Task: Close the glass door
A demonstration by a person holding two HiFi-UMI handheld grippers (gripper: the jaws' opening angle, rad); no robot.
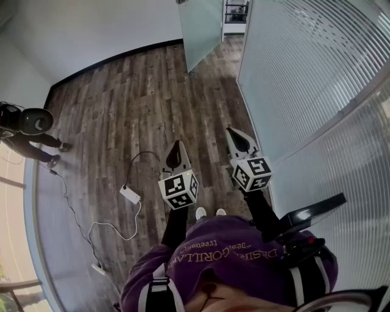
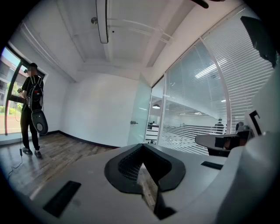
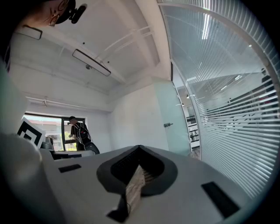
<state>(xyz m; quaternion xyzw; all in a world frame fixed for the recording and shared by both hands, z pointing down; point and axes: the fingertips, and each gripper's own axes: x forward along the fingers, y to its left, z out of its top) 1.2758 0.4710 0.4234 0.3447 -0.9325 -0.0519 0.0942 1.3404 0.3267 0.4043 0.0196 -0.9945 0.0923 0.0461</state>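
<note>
The frosted glass door (image 1: 201, 30) stands open at the far end of the room, swung into the room beside the doorway (image 1: 234, 15). Its handle (image 2: 133, 123) shows in the left gripper view, and the door (image 3: 173, 120) shows again in the right gripper view. Both grippers are held out level above the wooden floor, far from the door. My left gripper (image 1: 177, 149) (image 2: 142, 146) is shut with nothing in it. My right gripper (image 1: 233, 135) (image 3: 139, 148) also has its jaws together and holds nothing.
A striped glass wall (image 1: 304, 73) runs along the right, close to my right gripper. Another person (image 1: 27, 131) stands at the left by the window. A white power adapter (image 1: 130, 194) with its cable lies on the wooden floor (image 1: 122, 103).
</note>
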